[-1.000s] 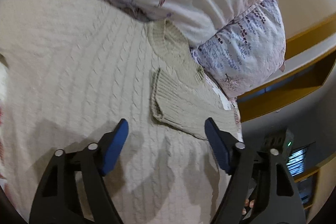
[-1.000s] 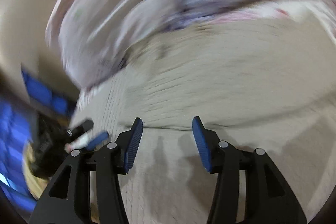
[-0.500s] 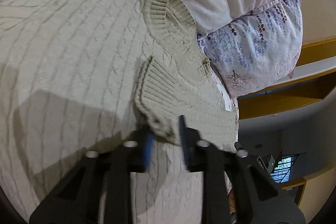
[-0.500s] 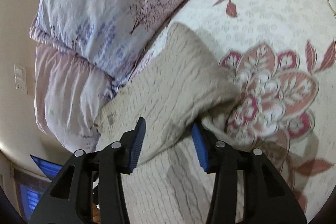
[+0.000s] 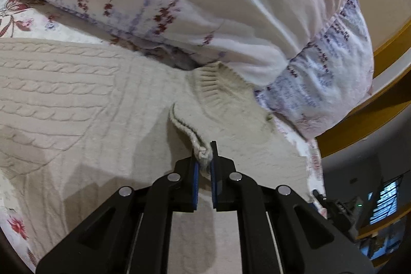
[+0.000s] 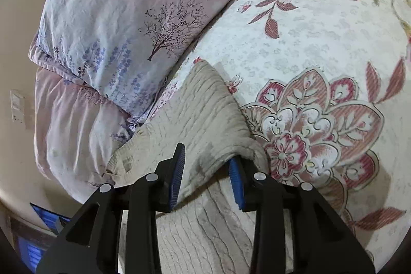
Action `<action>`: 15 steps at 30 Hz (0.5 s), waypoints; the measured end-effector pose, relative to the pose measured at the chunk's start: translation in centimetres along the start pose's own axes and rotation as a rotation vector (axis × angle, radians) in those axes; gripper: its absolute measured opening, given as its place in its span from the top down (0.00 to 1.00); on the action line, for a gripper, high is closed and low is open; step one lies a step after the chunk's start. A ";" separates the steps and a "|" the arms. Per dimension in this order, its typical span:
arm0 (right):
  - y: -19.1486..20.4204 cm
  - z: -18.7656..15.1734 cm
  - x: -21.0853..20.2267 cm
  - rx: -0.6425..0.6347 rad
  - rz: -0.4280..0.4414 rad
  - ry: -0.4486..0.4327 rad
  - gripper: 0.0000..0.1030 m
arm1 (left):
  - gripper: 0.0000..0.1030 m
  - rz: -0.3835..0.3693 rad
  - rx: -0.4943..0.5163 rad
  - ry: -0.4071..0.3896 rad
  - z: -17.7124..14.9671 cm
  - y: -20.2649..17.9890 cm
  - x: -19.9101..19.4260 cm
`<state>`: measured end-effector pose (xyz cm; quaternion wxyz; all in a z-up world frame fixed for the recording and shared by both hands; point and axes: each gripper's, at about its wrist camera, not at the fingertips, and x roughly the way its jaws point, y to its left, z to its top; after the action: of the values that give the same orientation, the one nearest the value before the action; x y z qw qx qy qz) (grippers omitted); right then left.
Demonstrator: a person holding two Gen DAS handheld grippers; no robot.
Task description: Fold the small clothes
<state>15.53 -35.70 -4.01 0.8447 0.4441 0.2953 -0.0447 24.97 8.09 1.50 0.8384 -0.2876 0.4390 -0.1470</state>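
A beige cable-knit sweater (image 5: 77,99) lies flat on a floral bedspread (image 6: 321,43). Its ribbed collar (image 5: 213,84) points toward the pillows. My left gripper (image 5: 204,163) is shut on the ribbed cuff (image 5: 203,153) of a sleeve folded over the sweater's body. In the right wrist view the other sleeve (image 6: 205,114) lies across the sweater, running up toward the pillows. My right gripper (image 6: 206,171) is open with its blue pads on either side of that sleeve's lower part, and the fabric bunches against the right pad (image 6: 235,179).
Two stacked pillows, pink and lilac-printed (image 6: 123,17), lie just beyond the collar and show in the left wrist view (image 5: 231,4) too. A yellow wooden ledge (image 5: 385,94) and a dark room lie past the bed's edge.
My left gripper closed on the sleeve cuff and lifted it a little. My right gripper swung from the sweater's body to the other sleeve and now straddles it, still open.
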 end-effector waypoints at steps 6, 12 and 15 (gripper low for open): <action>0.4 -0.4 -0.1 -0.094 -0.088 -0.079 0.92 | 0.93 0.038 0.007 0.008 0.0 1.0 0.9; 1.5 -1.7 0.3 -0.189 -0.207 -0.109 0.93 | 0.92 0.070 0.011 0.033 -0.7 1.6 1.7; 1.7 -1.8 0.9 -0.221 -0.253 -0.095 0.92 | 0.92 0.068 0.010 0.031 -1.0 1.7 1.5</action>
<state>16.00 -33.14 -4.05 0.8890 0.3051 0.3118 -0.1391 25.00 8.34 -0.99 0.8373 -0.2663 0.4608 -0.1252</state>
